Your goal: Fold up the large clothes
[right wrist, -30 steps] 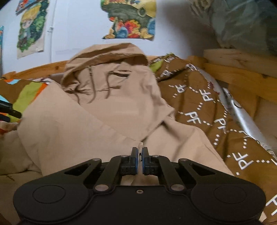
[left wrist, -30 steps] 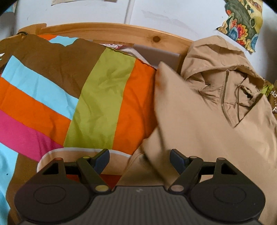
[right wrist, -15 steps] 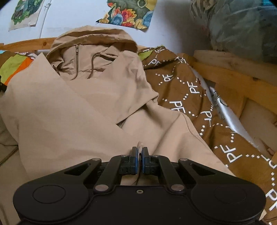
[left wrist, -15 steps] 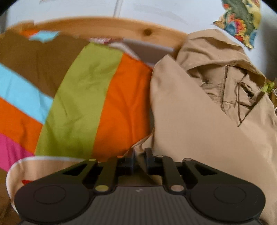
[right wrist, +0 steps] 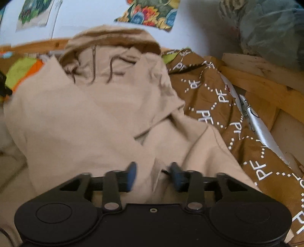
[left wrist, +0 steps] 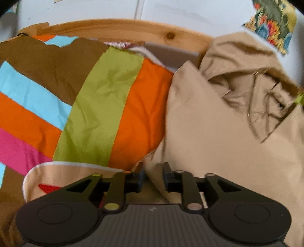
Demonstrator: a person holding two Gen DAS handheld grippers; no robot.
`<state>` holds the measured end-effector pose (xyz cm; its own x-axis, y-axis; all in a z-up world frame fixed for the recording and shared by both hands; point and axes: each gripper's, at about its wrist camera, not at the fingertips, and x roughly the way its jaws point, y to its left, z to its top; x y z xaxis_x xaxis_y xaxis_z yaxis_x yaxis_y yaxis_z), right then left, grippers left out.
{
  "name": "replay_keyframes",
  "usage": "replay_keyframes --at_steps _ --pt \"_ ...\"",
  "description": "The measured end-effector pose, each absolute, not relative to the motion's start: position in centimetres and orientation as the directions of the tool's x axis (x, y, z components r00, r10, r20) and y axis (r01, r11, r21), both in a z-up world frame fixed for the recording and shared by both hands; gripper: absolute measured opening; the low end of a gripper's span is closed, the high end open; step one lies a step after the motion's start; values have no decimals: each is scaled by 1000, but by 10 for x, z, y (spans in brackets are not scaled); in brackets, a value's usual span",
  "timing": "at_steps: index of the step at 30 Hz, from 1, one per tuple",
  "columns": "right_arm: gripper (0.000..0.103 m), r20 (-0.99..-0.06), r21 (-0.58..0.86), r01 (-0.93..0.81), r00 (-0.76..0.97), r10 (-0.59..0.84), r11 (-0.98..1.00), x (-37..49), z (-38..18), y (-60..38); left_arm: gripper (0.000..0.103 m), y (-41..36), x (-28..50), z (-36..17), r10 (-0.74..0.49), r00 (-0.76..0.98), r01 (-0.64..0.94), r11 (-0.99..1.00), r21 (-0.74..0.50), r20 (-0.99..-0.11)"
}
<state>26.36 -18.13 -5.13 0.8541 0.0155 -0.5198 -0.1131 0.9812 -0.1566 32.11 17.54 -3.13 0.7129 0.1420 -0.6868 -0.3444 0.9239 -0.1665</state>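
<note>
The tan hooded jacket point(right wrist: 98, 117) sprawls across the bed, hood up near the wooden bed frame point(left wrist: 121, 30), zipper and dark drawcords showing at the neck, though both are smeared by blur and hard to trace. A broad flap of it is folded over the chest, and its lower part runs out of sight beneath both tools, so hem and cuffs cannot be made out. In the right wrist view the right gripper point(right wrist: 153, 175) sits low over the jacket's front, blue-padded fingers point(right wrist: 131, 175) spread wide apart, a ridge of tan cloth rising in the gap between them and touching neither that I can see. Over on the left wrist view, the left gripper point(left wrist: 153, 177) is at the jacket's left edge, its jaws drawn close but with a gap between them, a fold of the fabric sitting in that gap; whether the pads actually pinch it is lost in the blur, I cannot tell. Just left of the jacket lies the striped bedcover point(left wrist: 98, 106), bands of orange, lime, blue, pink and brown, touching the jacket's edge. To the jacket's right, a brown cloth printed with white PF lettering point(right wrist: 224, 106) is bunched against it. Colourful pictures point(right wrist: 150, 13) hang on the pale wall behind, cut off at the frame's top.
</note>
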Motion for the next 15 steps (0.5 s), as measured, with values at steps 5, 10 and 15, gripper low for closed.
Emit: replay_keyframes --at_steps 5,10,15 --pt "79 -447 -73 -121 891 76 990 253 -15 -185 75 159 294 20 108 754 -276 947 -163 -648" --pt "99 -425 55 -162 889 170 985 242 3 -190 103 143 284 90 41 722 -92 995 -38 -690" --pt "101 -434 13 -202 881 187 979 249 21 -187 103 121 294 102 24 733 28 998 65 -680"
